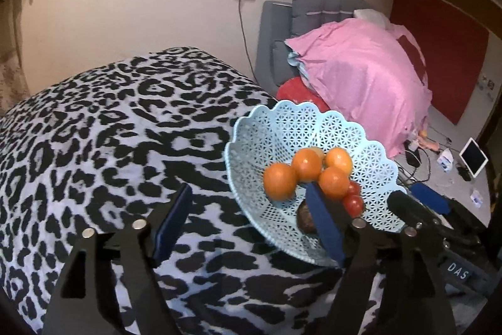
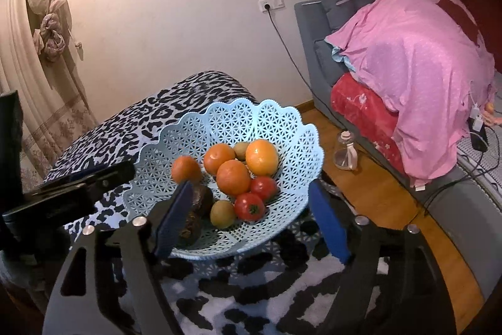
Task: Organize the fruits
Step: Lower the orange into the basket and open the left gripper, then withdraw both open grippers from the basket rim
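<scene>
One pale blue lattice basket [image 2: 282, 127] on leopard-print cloth [image 2: 131, 127], four oranges [image 2: 233, 177], two tomatoes [image 2: 249, 207], two kiwis [image 2: 222, 213], one dark avocado [image 2: 196, 217], left gripper [image 1: 248, 215] spread empty, right gripper [image 2: 251, 209] spread empty

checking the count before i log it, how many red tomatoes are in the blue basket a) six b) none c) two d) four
c: the right wrist view shows two red tomatoes side by side at the near side of the blue basket, next to the oranges and a kiwi.
</scene>
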{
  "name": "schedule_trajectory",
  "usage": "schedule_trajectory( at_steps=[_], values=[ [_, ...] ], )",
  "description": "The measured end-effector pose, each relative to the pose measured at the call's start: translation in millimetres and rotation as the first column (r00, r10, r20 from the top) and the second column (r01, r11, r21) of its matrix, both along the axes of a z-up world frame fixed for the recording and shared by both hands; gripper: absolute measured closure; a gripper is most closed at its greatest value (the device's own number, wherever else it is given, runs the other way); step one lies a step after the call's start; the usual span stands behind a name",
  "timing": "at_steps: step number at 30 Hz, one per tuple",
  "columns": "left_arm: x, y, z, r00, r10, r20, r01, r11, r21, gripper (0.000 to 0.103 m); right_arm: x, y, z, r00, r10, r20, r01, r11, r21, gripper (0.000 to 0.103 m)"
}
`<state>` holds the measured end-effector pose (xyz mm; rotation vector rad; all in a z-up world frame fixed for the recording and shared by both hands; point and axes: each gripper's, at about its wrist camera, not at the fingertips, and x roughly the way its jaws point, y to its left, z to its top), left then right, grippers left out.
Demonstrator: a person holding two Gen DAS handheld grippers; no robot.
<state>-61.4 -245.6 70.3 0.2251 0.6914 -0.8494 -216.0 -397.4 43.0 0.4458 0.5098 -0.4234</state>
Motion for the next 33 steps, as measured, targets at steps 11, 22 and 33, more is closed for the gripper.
schedule_trajectory(
  at_steps=[11, 22, 33],
  values=[
    [2.7, 23.1, -0.3, 0.998, 0.062, 0.026, -0.062, 0.998, 0.002, 0.026, 1.6, 19.0, 0.9, 0.997, 0.017, -0.069, -0.025, 0.993, -0.115, 0.023],
    [6.8, 51.0, 1.7, 0.991, 0.124, 0.040, -0.124, 0.992, -0.012, 0.026, 39.5, 55.7, -4.3, 0.971, 0.143, -0.190, -0.182, 0.962, -0.206, 0.016],
    [1.3, 58.0, -0.7, 0.983, 0.156, 0.102, -0.158, 0.987, 0.014, 0.013, 27.6, 42.5, 1.2, 0.987, 0.134, -0.089, -0.141, 0.987, -0.081, 0.009]
  ],
)
